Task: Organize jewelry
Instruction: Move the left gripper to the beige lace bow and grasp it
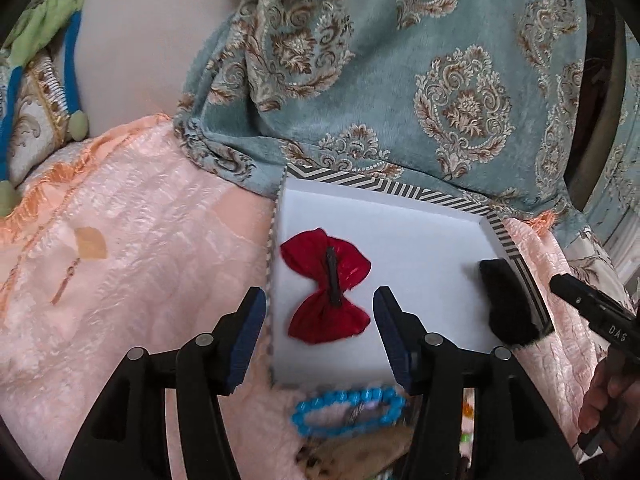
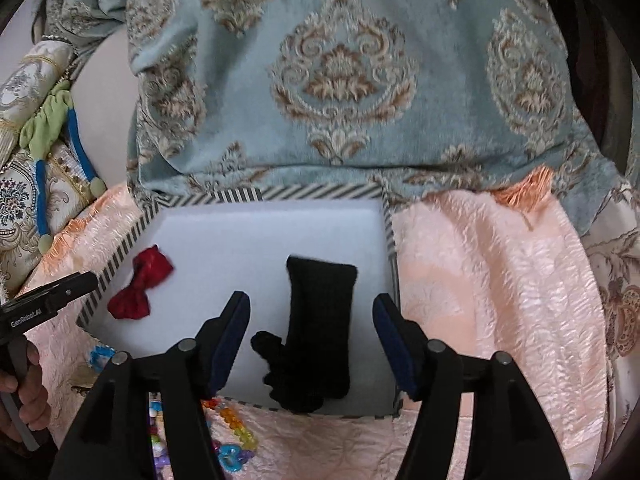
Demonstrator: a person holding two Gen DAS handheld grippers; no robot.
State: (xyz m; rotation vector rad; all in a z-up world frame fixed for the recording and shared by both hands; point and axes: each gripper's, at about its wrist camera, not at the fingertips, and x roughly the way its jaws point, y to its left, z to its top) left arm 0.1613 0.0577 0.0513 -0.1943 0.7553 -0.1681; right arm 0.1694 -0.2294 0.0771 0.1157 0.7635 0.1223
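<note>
Two things lie inside the shallow white box with the black-and-white striped rim point(image 1: 400, 192): a shiny red fabric bow with a dark clip down its middle point(image 1: 326, 286) on the left side, and a black knitted band with a ruffled end point(image 2: 318, 332) on the right side. They are well apart. The box sits on a pale pink, crinkly bed cover point(image 1: 132, 248), and a big blue-green cushion with gold flower patterns point(image 1: 400, 68) leans up behind it. The left claw point(image 1: 320, 336) is wide, with nothing in it, and it hangs over the near part of the box, with the red bow showing between its blue pads. The right claw point(image 2: 312, 344) is wide too and holds nothing (the black band lies in the gap between its two sides). Just in front of the box, on the pink cover, rests a ring of bright blue round beads point(image 1: 344, 408). More little plastic beads in rainbow colours point(image 2: 232, 432) lie there too, partly hidden by the claw arms.
</note>
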